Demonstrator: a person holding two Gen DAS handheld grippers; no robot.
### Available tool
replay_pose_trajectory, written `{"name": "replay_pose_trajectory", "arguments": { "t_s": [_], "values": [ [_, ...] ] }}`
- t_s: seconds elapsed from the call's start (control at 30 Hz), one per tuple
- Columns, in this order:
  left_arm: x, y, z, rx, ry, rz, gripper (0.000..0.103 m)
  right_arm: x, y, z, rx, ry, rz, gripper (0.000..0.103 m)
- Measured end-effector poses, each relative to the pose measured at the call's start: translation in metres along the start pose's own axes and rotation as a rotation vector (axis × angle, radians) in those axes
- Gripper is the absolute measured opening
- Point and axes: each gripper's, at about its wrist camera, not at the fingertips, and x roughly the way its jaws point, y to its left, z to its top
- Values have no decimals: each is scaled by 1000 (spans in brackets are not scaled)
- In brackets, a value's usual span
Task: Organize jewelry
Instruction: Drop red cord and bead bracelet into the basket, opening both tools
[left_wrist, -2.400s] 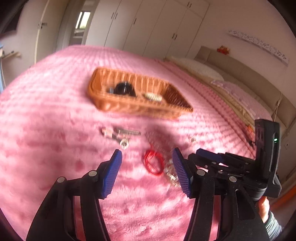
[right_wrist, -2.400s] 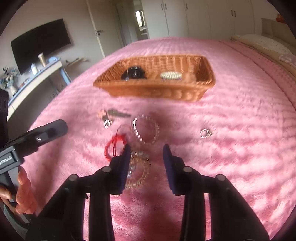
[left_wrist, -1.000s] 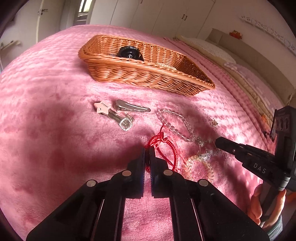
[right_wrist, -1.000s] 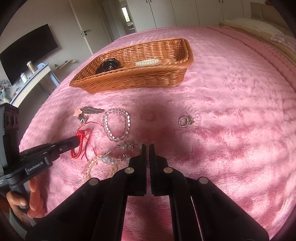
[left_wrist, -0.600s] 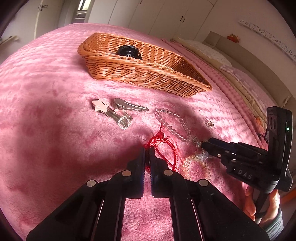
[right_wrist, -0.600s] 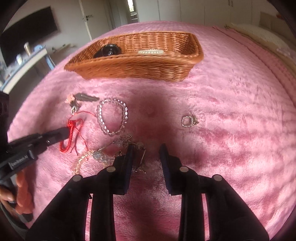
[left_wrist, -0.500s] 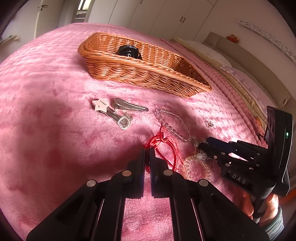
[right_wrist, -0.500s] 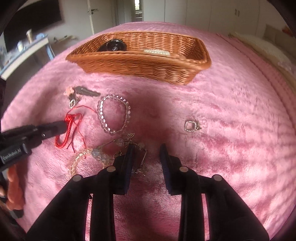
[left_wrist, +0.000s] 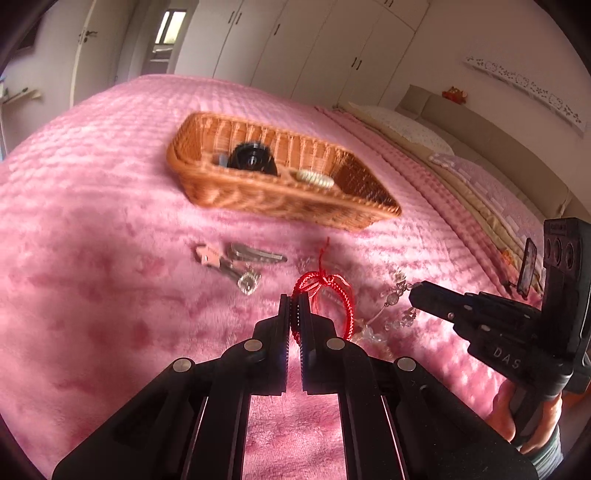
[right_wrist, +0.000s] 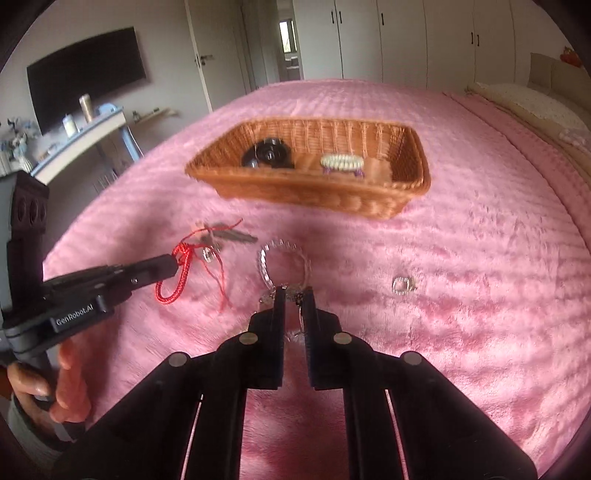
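Observation:
My left gripper is shut on a red cord bracelet, which hangs from its tips just above the pink blanket; in the right wrist view the red cord bracelet dangles from that left gripper. My right gripper has its jaws closing on a crystal chain. In the left wrist view the crystal chain hangs from the right gripper. A wicker basket stands farther back, holding a black round piece and a pearl clip.
A clear bead bracelet lies just beyond my right gripper, and a small silver ring lies to the right. Two hair clips lie left of the red cord. Pillows sit at the far right; a desk is at left.
Both hands have risen. The red cord has come up off the blanket in the left gripper. The right gripper opened, closed on the crystal chain and lifted it.

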Motion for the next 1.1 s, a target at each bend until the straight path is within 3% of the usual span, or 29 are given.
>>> {"name": "replay_pose_trajectory", "arguments": {
  "t_s": [0.27, 0.5, 0.8, 0.93, 1.1],
  "values": [
    [-31, -24, 52, 90, -106, 14, 3, -43, -7, 45, 22, -121, -13, 7],
    [-19, -37, 113, 133, -179, 22, 3, -41, -21, 107, 30, -201, -41, 7],
    [53, -23, 158, 120, -159, 90, 3, 28, -47, 155, 86, -193, -42, 8],
    [86, -10, 156, 130, -114, 155, 3, 59, -54, 161, 90, -159, -44, 8],
    [111, 4, 144, 115, -66, 165, 3, 99, -63, 156, 108, -78, -46, 8]
  ]
}}
